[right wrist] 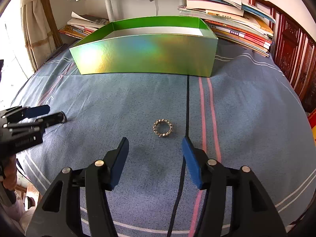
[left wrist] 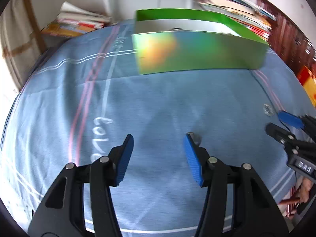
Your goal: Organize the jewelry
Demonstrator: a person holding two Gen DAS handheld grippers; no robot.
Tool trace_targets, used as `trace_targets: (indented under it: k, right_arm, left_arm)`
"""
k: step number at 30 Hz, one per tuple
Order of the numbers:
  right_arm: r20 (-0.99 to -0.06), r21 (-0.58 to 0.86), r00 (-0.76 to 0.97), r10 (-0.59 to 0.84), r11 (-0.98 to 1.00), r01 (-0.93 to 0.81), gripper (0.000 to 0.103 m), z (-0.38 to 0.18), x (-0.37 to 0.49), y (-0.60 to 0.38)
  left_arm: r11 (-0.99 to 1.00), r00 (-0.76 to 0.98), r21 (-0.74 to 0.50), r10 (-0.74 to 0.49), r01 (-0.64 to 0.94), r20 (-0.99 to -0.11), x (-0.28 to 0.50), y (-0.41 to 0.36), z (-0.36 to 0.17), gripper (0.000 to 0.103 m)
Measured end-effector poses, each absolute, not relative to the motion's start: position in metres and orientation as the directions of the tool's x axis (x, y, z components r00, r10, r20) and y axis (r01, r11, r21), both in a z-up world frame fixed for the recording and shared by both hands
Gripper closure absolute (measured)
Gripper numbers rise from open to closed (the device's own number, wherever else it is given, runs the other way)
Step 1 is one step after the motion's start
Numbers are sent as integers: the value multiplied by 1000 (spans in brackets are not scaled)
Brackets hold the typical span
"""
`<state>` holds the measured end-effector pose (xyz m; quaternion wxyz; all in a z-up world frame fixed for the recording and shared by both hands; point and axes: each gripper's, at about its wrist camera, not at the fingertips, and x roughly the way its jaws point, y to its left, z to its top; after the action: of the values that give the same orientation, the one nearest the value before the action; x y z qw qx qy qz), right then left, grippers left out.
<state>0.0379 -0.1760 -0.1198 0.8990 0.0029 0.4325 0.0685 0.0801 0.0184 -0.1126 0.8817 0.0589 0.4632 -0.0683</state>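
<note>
Blue striped cloth (right wrist: pixel 138 98) covers the bench, with pink and white lines running across it. Curtain (right wrist: pixel 33 19) and a bright window sit at far left. Stacks of books (right wrist: pixel 237 29) line the back wall, and a dark red wooden cabinet (right wrist: pixel 292 55) stands at right.

Left tool (left wrist: pixel 158 138): jaws apart, nothing between the blue pads, only cloth under them. Its view is motion-blurred. A small round metallic item (left wrist: pixel 194 137) lies on the cloth, right against the tip of its right-hand finger; too blurred to tell what it is or whether they touch. In the right wrist view this tool comes in from the left edge, low over the cloth.

Green holographic box (right wrist: pixel 146 55): open top, white inside, sitting at the back of the cloth in front of the books. Contents can't be made out from these angles.

Ring-shaped bracelet (right wrist: pixel 162 127) of silvery-gold links lies flat on the cloth, well short of the box, just left of the dark stripe.

Right tool (right wrist: pixel 155 140): jaws apart, gripping nothing. Bracelet lies just beyond the fingertips, nearer the right finger, not touching either pad.
</note>
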Motion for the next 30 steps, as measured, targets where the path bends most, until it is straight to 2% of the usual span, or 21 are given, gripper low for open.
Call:
trace_targets:
  k: [5, 16, 24, 30]
  right_arm:
    - [-779, 62, 616, 122, 991, -119, 46, -120, 38, -176]
    - [-779, 62, 615, 123, 991, -118, 46, -120, 36, -178]
    - [-778, 56, 617, 119, 991, -120, 41, -120, 36, -174]
    - [-777, 58, 619, 118, 992, -116, 41, -120, 36, -175]
  left_arm:
    - [983, 578, 39, -74, 180, -812, 75, 25, -104, 46]
    - [936, 550, 36, -173, 349, -817, 49, 2, -101, 45]
    - [949, 531, 76, -105, 307, -841, 55, 11, -114, 45]
    - [965, 554, 70, -86, 254, -828, 67, 13, -116, 40]
